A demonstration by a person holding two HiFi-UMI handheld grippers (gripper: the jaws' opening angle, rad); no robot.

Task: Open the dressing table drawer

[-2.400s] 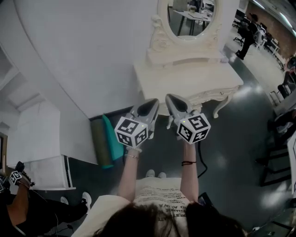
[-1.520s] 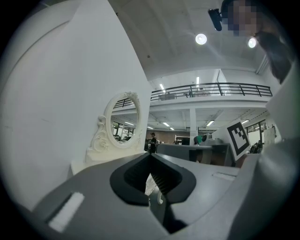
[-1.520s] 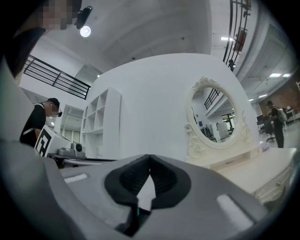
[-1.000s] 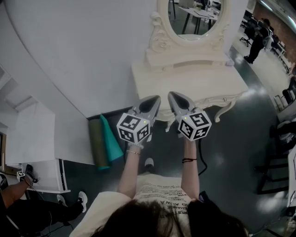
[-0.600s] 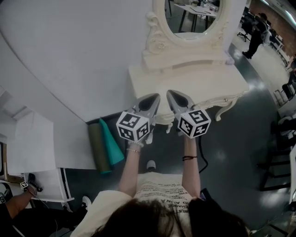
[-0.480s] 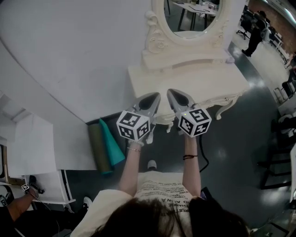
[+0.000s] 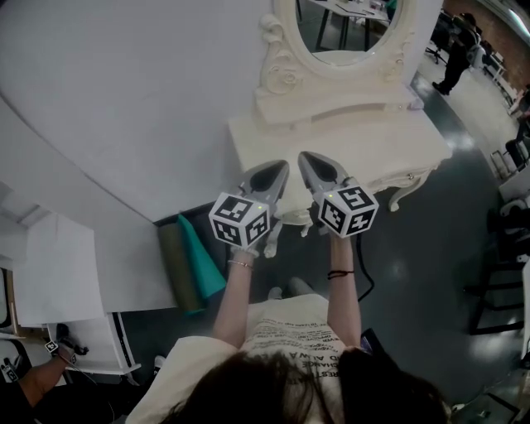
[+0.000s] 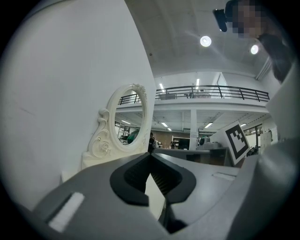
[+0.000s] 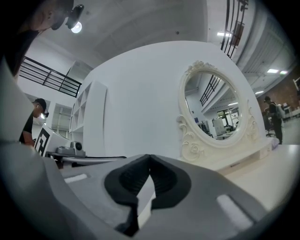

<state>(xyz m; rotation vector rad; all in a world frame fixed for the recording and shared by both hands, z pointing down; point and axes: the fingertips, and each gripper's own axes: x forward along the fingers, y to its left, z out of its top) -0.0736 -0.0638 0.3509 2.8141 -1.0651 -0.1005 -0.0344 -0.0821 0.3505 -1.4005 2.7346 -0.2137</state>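
The cream dressing table stands against the white wall, with an oval mirror on top. Its carved front apron, where the drawer sits, shows only as a thin strip from above. My left gripper and right gripper are held side by side, pointing level, with their tips over the table's front left edge. Both are shut with nothing in them. In the left gripper view the left gripper has its tips meeting, with the mirror beyond. In the right gripper view the right gripper is the same, below the mirror.
Rolled green and teal mats lie on the dark floor left of the table. White shelving stands at the far left, and a person's hand shows near it. Black chairs stand at the right. A black cable lies by my feet.
Both grippers have moved forward together towards the dressing table, and their tips now reach over its front edge. The jaws stayed shut throughout.
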